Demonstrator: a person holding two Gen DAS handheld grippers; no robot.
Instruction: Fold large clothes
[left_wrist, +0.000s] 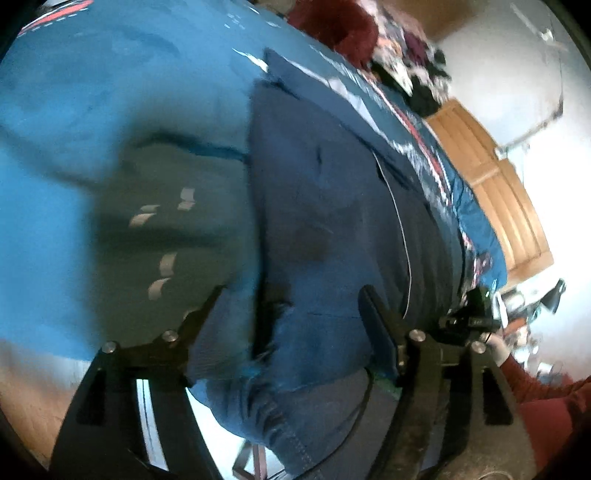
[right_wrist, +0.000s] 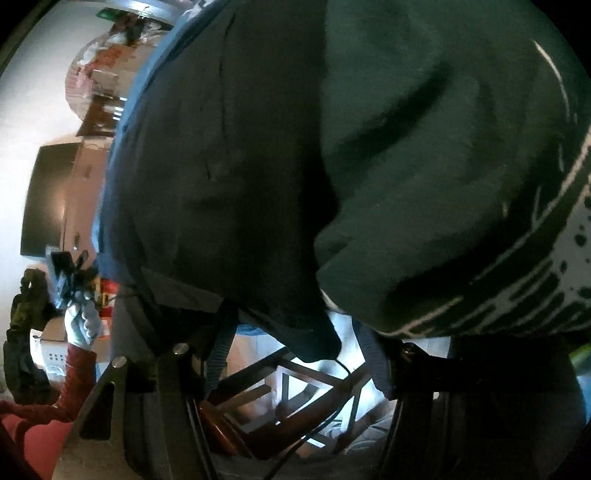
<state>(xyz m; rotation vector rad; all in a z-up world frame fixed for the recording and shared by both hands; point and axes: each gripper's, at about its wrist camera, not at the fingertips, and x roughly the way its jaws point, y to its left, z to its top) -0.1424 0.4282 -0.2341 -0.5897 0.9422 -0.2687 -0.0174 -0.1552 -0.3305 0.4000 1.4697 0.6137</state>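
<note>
A navy garment (left_wrist: 332, 206) lies on a blue bed sheet (left_wrist: 74, 92), partly over a dark green garment (left_wrist: 177, 229) with white print. My left gripper (left_wrist: 290, 295) is open, its fingers wide apart either side of the navy hem. In the right wrist view the navy garment (right_wrist: 221, 166) and the green garment (right_wrist: 443, 147) fill the frame and drape over my right gripper (right_wrist: 291, 321). Its jaws stand wide apart, so it is open, with the fingertips hidden under cloth. Each view shows the other gripper, held by a gloved hand (right_wrist: 81, 325) with a red sleeve (left_wrist: 546, 387).
A heap of mixed clothes (left_wrist: 399, 48) sits at the far end of the bed. A wooden bed frame (left_wrist: 498, 192) runs along the right side. Below the right gripper are chair legs (right_wrist: 295, 398) and floor. A dark screen (right_wrist: 48, 199) stands at the left wall.
</note>
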